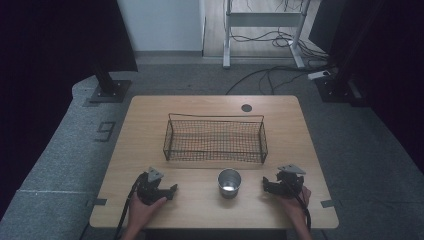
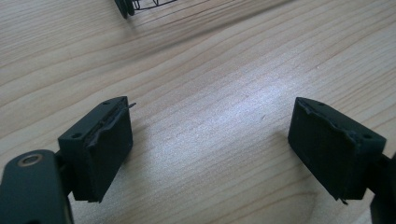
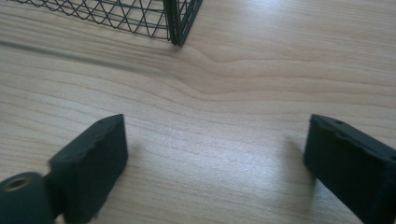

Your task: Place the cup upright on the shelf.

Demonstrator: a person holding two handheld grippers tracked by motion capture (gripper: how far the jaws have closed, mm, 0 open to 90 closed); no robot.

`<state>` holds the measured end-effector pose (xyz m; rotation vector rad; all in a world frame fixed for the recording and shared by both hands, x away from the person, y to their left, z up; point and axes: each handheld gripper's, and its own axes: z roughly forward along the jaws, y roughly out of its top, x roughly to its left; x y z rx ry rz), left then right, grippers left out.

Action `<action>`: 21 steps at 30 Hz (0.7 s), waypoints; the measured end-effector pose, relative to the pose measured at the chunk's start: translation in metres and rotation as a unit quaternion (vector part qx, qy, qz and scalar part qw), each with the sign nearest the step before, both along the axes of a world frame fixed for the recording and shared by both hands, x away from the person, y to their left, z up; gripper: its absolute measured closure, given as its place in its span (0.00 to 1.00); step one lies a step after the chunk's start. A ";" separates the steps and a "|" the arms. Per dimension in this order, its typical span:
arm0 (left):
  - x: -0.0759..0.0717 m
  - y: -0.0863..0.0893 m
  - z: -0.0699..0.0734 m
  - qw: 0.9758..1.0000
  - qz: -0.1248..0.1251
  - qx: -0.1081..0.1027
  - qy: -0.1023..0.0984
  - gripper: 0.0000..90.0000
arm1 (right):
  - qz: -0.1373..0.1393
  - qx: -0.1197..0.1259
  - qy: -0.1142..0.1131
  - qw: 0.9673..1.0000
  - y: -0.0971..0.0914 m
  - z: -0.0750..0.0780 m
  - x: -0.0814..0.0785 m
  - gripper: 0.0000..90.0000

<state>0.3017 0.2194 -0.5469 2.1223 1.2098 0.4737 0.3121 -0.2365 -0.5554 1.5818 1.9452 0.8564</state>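
Note:
A shiny metal cup [image 1: 229,182] stands upright near the table's front edge, between my two grippers. Behind it sits a black wire basket [image 1: 215,138] with nothing visible inside. My left gripper [image 1: 173,190] rests low on the table to the cup's left, jaws pointing right toward it. In the left gripper view its jaws [image 2: 210,149] stand wide apart over bare wood. My right gripper [image 1: 265,185] lies to the cup's right, pointing left. Its jaws [image 3: 215,161] are also spread, nothing between them, with a basket corner [image 3: 177,23] ahead.
The wooden table [image 1: 150,115] has a dark round grommet [image 1: 246,107] near its far edge. Beyond the table stand dark stand bases [image 1: 110,90] on grey carpet, a white desk frame [image 1: 262,20] and loose cables [image 1: 270,75].

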 end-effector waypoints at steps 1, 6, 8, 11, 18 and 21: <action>0.000 0.000 0.000 1.000 0.000 0.000 0.000 0.15 | 0.001 0.000 0.000 1.000 -0.001 0.000 -0.001 0.09; 0.000 0.000 0.000 1.000 0.000 0.000 0.000 0.15 | 0.014 0.000 0.002 1.000 0.001 0.002 -0.003 0.14; 0.000 0.000 0.000 1.000 0.000 0.000 0.000 0.15 | 0.018 0.001 0.003 1.000 0.001 0.003 -0.002 0.14; 0.000 0.000 0.000 1.000 0.000 0.000 0.000 0.15 | 0.013 0.005 -0.004 1.000 0.001 0.004 -0.003 0.14; 0.000 0.000 0.000 1.000 0.000 0.000 0.000 0.15 | 0.022 0.026 -0.028 0.999 0.002 0.014 -0.008 0.15; 0.001 0.000 0.000 1.000 0.000 0.000 0.000 0.15 | 0.018 0.021 -0.037 0.999 0.003 0.018 -0.011 0.15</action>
